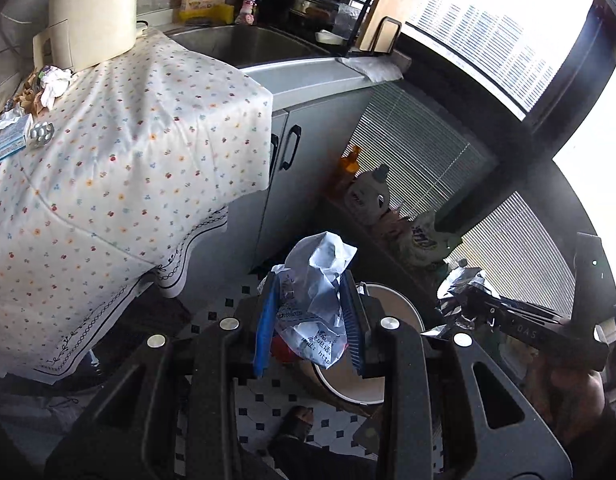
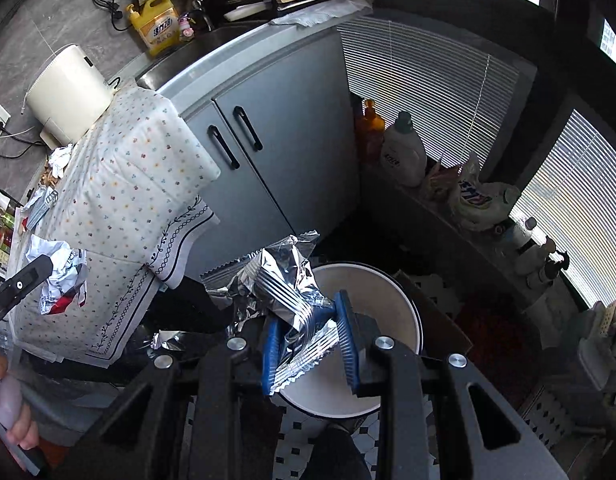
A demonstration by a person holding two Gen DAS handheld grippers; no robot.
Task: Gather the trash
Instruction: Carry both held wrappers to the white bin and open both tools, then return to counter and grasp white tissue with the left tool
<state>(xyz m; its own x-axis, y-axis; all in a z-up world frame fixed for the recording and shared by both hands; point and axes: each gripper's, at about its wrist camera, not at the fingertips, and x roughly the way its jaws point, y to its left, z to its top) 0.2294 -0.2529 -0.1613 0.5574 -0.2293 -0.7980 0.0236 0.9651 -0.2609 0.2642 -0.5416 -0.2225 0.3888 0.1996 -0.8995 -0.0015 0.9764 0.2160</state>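
Note:
My left gripper (image 1: 310, 320) is shut on a crumpled printed plastic wrapper (image 1: 318, 280) and holds it above the white round bin (image 1: 400, 312) on the tiled floor. My right gripper (image 2: 308, 344) is shut on a crinkled silver foil wrapper (image 2: 283, 276) over the same bin (image 2: 372, 292). The right gripper with its foil also shows at the right of the left wrist view (image 1: 464, 292); the left gripper's wrapper shows at the left of the right wrist view (image 2: 61, 276). More trash lies on the floral tablecloth: crumpled tissue (image 1: 53, 82), a blister pack (image 1: 41, 134), a blue box (image 1: 5, 142).
The cloth-covered table (image 1: 119, 168) stands to the left with a white appliance (image 1: 91, 8) on it. A grey sink cabinet (image 2: 275, 128) is behind the bin. Detergent bottles (image 2: 402, 152) and bags line the window ledge to the right.

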